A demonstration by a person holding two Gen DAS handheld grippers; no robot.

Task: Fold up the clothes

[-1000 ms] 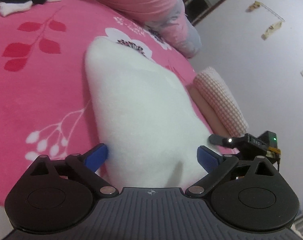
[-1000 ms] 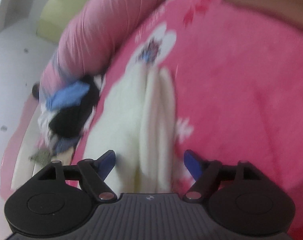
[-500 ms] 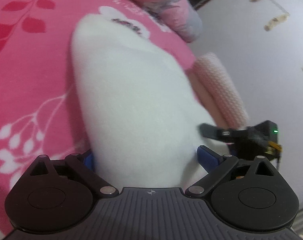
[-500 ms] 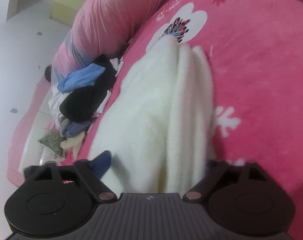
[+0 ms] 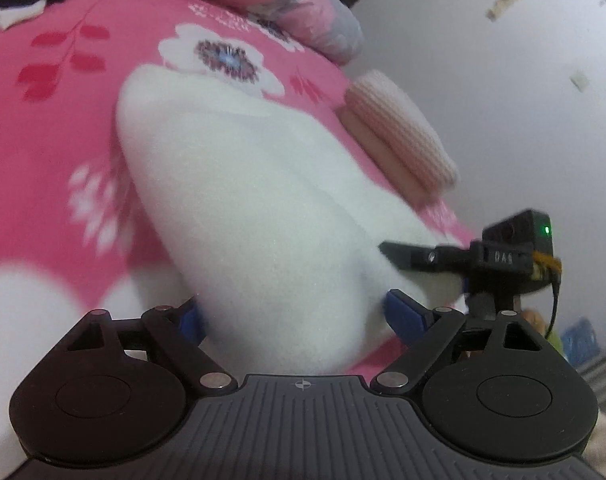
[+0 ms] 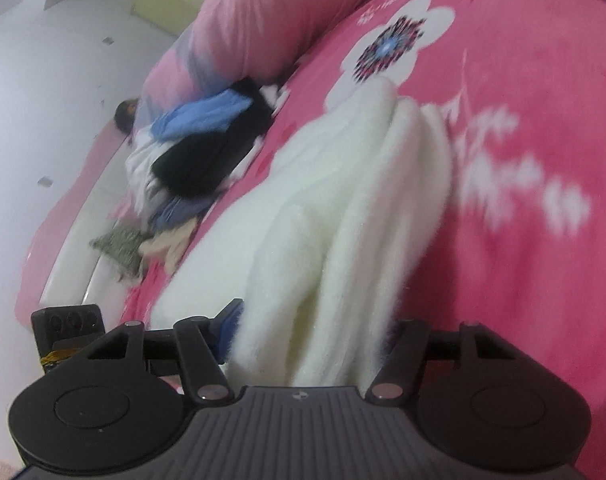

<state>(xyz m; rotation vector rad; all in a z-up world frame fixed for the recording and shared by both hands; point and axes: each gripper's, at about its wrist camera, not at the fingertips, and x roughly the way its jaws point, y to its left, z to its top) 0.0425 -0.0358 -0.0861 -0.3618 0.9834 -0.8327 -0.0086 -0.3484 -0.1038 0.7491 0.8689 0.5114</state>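
A white fleece garment (image 5: 239, 208) lies lengthwise on the pink flowered bed cover (image 5: 43, 128). Its near end fills the space between the blue pads of my left gripper (image 5: 295, 316), whose jaws stand wide apart around the bulk of it. In the right wrist view the same garment (image 6: 335, 232) shows folded layers running into my right gripper (image 6: 311, 340), jaws also wide with cloth between them. The right gripper's body shows in the left wrist view (image 5: 503, 260), at the garment's right side.
A pile of dark and blue clothes (image 6: 207, 144) lies at the bed's far side by a long pink bolster (image 6: 271, 12). A folded pink knit item (image 5: 399, 136) sits at the bed edge near the white wall (image 5: 523, 80).
Both grippers have pushed forward onto the garment's near end, so cloth now sits between the jaws of each. The garment has shifted a little nearer and its layers have bunched.
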